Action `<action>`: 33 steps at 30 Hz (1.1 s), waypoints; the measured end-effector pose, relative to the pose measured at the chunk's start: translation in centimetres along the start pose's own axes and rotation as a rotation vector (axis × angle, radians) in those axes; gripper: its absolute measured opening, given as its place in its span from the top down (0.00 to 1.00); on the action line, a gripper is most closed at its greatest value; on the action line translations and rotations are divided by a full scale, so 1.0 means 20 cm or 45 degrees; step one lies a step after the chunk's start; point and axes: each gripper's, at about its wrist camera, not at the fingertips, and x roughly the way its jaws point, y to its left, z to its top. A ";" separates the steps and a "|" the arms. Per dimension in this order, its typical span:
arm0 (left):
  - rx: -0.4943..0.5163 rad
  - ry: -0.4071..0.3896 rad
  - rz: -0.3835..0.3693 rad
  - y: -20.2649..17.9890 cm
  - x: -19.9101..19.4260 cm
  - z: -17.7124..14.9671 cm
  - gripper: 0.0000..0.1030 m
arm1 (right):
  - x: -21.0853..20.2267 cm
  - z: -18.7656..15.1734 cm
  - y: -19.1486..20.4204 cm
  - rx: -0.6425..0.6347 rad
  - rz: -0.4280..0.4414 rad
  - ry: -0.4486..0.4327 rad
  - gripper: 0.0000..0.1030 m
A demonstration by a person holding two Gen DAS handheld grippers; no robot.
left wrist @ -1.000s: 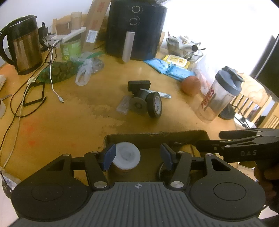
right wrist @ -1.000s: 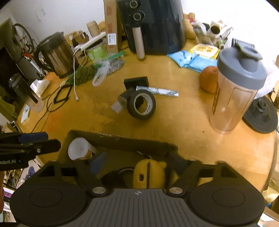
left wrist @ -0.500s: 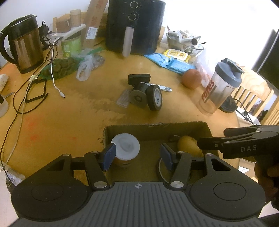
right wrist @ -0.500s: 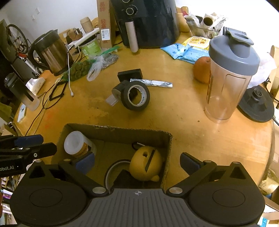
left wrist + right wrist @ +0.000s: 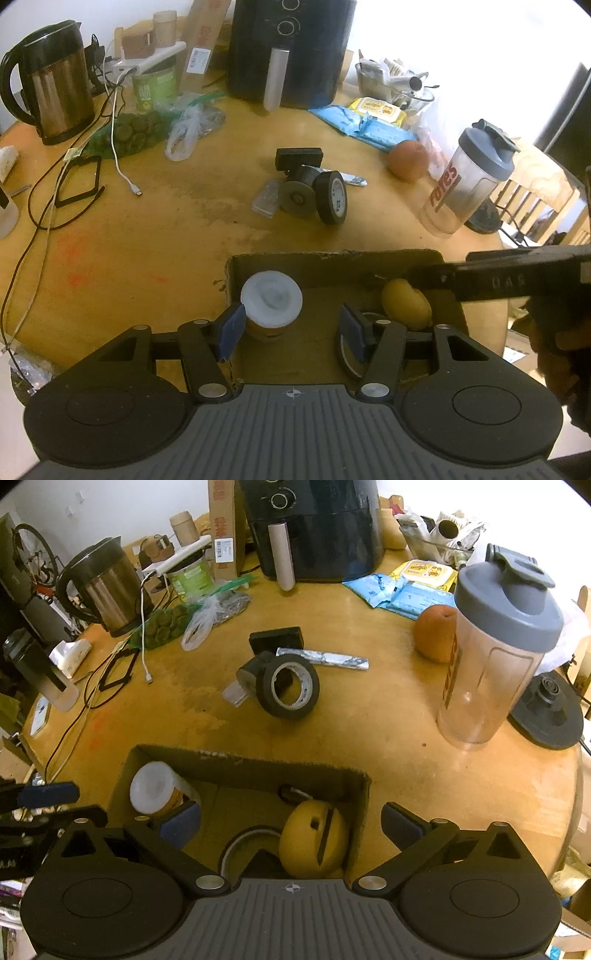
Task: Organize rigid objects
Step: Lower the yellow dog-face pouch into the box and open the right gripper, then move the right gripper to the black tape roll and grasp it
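A cardboard box (image 5: 258, 764) (image 5: 332, 258) sits at the table's near edge. In it are a white-lidded jar (image 5: 155, 786) (image 5: 271, 299), a yellow round object (image 5: 314, 838) (image 5: 406, 304) and a metal-rimmed round thing (image 5: 243, 843). My right gripper (image 5: 291, 825) is open and empty above the box. My left gripper (image 5: 291, 326) is open and empty over the box, next to the jar. On the table beyond lie a black tape roll (image 5: 291, 688) (image 5: 332, 197), a smaller black roll (image 5: 297, 195), a black block (image 5: 277, 638) and a foil-wrapped bar (image 5: 325, 659).
A shaker bottle (image 5: 498, 646), an orange (image 5: 434, 633), blue packets (image 5: 399, 590), an air fryer (image 5: 317, 528), a kettle (image 5: 103, 587), a bag of green discs (image 5: 166, 624), cables (image 5: 55, 192) and a black round base (image 5: 546, 712) stand around the table.
My right gripper opened, let go of the yellow object in the box, and drew back upward. My left gripper rose a little and stayed open.
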 end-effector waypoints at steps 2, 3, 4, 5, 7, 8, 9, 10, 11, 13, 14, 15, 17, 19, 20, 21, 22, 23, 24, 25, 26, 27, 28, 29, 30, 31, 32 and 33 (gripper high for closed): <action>-0.001 0.003 -0.007 0.01 0.01 0.01 0.46 | 0.01 0.03 0.00 0.004 -0.003 -0.006 0.00; -0.002 0.004 -0.012 0.02 0.01 0.02 0.46 | 0.01 0.05 0.00 0.004 -0.005 -0.010 0.00; -0.004 0.004 -0.014 0.02 0.02 0.02 0.46 | 0.02 0.06 0.00 0.003 -0.008 -0.013 0.00; -0.007 0.004 -0.019 0.03 0.02 0.03 0.46 | 0.02 0.08 0.00 0.002 -0.011 -0.014 0.00; -0.015 0.006 -0.027 0.05 0.04 0.05 0.46 | 0.03 0.11 0.00 -0.002 -0.022 -0.014 0.00; -0.018 0.006 -0.030 0.06 0.04 0.06 0.46 | 0.03 0.13 0.00 -0.003 -0.027 -0.014 0.00; -0.020 0.005 -0.032 0.07 0.05 0.07 0.46 | 0.04 0.14 0.00 -0.003 -0.032 -0.014 0.00; -0.020 0.002 -0.034 0.08 0.05 0.09 0.46 | 0.04 0.16 0.00 -0.003 -0.036 -0.016 0.00; -0.019 -0.003 -0.035 0.08 0.05 0.11 0.46 | 0.05 0.18 0.00 -0.002 -0.039 -0.018 0.00; -0.018 -0.012 -0.040 0.09 0.05 0.13 0.46 | 0.06 0.21 0.00 -0.003 -0.044 -0.026 0.00; -0.019 -0.017 -0.043 0.09 0.05 0.14 0.46 | 0.06 0.22 0.00 -0.004 -0.046 -0.030 0.00; -0.021 -0.021 -0.045 0.09 0.05 0.16 0.46 | 0.07 0.24 0.01 -0.006 -0.046 -0.033 0.00; -0.027 -0.027 -0.048 0.10 0.06 0.17 0.46 | 0.08 0.26 0.01 -0.012 -0.046 -0.042 0.00; -0.030 -0.029 -0.049 0.11 0.06 0.19 0.46 | 0.10 0.29 0.01 -0.015 -0.043 -0.042 0.00; -0.031 -0.030 -0.049 0.11 0.07 0.19 0.46 | 0.11 0.30 0.01 -0.015 -0.038 -0.041 0.00; -0.033 -0.028 -0.047 0.12 0.07 0.20 0.46 | 0.12 0.31 0.01 -0.016 -0.029 -0.040 0.00; -0.035 -0.027 -0.046 0.12 0.08 0.20 0.46 | 0.13 0.31 0.01 -0.017 -0.019 -0.039 0.00; -0.037 -0.025 -0.045 0.13 0.08 0.21 0.46 | 0.14 0.32 0.02 -0.020 -0.009 -0.038 0.00; -0.039 -0.024 -0.043 0.13 0.08 0.21 0.46 | 0.15 0.33 0.02 -0.026 -0.001 -0.036 0.00; -0.041 -0.022 -0.041 0.14 0.08 0.21 0.46 | 0.16 0.33 0.02 -0.034 0.007 -0.035 0.00; -0.045 -0.020 -0.038 0.14 0.09 0.21 0.46 | 0.17 0.34 0.02 -0.042 0.015 -0.035 0.00; -0.050 -0.018 -0.037 0.15 0.09 0.21 0.46 | 0.18 0.34 0.03 -0.048 0.021 -0.034 0.00; -0.053 -0.016 -0.036 0.15 0.09 0.21 0.46 | 0.19 0.35 0.03 -0.057 0.029 -0.033 0.00; -0.058 -0.012 -0.033 0.16 0.10 0.21 0.46 | 0.20 0.35 0.04 -0.064 0.033 -0.032 0.00; -0.062 -0.008 -0.031 0.17 0.10 0.21 0.46 | 0.22 0.36 0.04 -0.075 0.038 -0.030 0.01; -0.066 -0.005 -0.029 0.18 0.10 0.21 0.46 | 0.23 0.36 0.04 -0.082 0.041 -0.027 0.02; -0.071 -0.003 -0.027 0.18 0.10 0.21 0.46 | 0.25 0.37 0.04 -0.088 0.044 -0.022 0.04; -0.076 -0.002 -0.025 0.20 0.10 0.21 0.46 | 0.26 0.37 0.04 -0.093 0.047 -0.019 0.07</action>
